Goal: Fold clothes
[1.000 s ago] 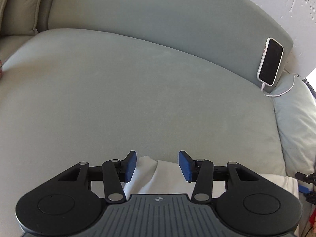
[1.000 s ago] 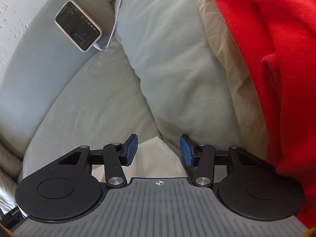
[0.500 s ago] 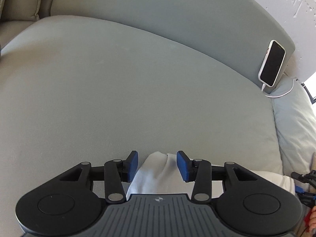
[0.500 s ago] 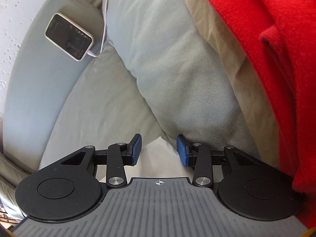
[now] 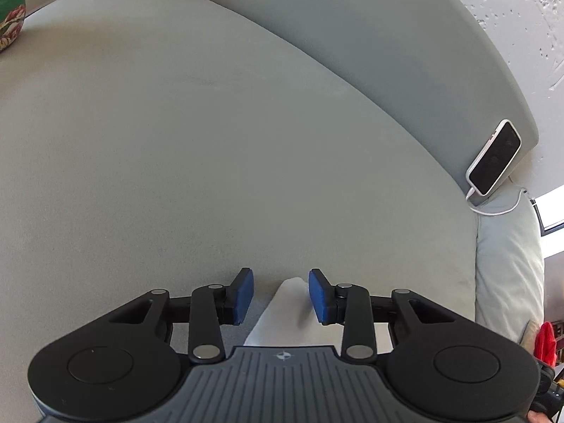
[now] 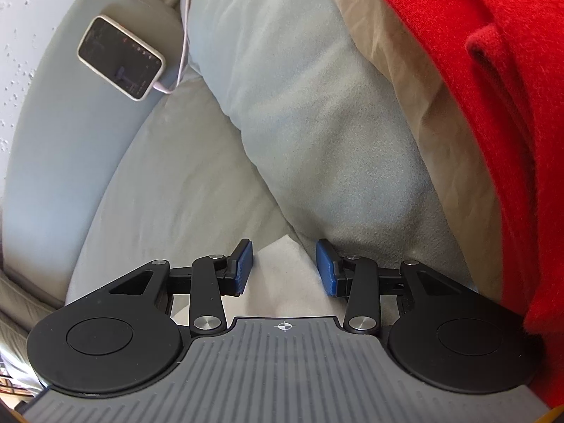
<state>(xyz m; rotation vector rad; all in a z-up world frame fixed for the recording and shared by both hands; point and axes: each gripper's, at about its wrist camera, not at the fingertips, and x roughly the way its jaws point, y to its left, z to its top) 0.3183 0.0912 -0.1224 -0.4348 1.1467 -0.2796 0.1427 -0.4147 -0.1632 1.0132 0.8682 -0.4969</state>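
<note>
A white garment lies on a grey-green sofa seat (image 5: 211, 141). One corner of the garment (image 5: 282, 312) pokes up between the blue pads of my left gripper (image 5: 281, 282). That corner sits close to the right pad (image 5: 319, 296), with a gap to the left pad. The jaws are closing and do not pinch the cloth. In the right wrist view, another pale corner of the garment (image 6: 282, 282) lies flat between and under the pads of my right gripper (image 6: 284, 257). Those jaws stand apart and do not press on it.
A phone (image 5: 493, 158) (image 6: 120, 58) on a white cable leans against the sofa back. A grey cushion (image 6: 299, 105) lies right of the seat, with beige cloth (image 6: 405, 81) and a red garment (image 6: 493, 105) heaped on it. A green patterned object (image 5: 10, 17) shows far left.
My left gripper slid along the sofa seat and rolled; its jaws narrowed, and only a thin corner of white cloth now shows between them. The right jaws narrowed slightly and stayed put.
</note>
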